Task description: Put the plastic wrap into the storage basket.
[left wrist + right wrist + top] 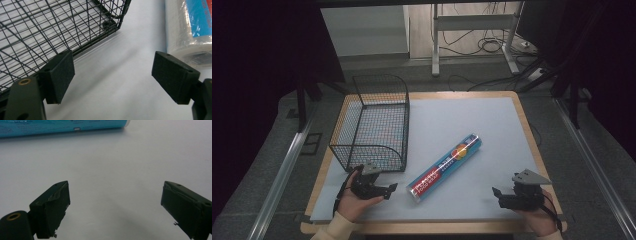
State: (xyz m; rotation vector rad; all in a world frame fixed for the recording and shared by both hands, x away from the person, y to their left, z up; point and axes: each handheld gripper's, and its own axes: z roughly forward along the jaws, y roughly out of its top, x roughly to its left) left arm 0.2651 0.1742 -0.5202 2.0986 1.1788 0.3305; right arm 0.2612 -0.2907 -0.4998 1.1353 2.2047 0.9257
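A long roll in clear wrap with a blue and red label [445, 168] lies diagonally on the pale mat, its near end toward the front left. A black wire basket [373, 122] stands at the left of the mat, with nothing in it. My left gripper [389, 191] rests near the front edge, just below the basket and left of the roll's near end, open and holding nothing. In the left gripper view the basket corner [110, 23] is ahead left and the roll's end [190, 37] ahead right. My right gripper [497, 196] sits open at the front right; its view shows the roll [62, 126] across the top.
The mat [462, 120] covers a wooden table with a raised rim. Metal rails run along both sides of the table. A desk frame and loose cables [482, 40] stand on the floor behind.
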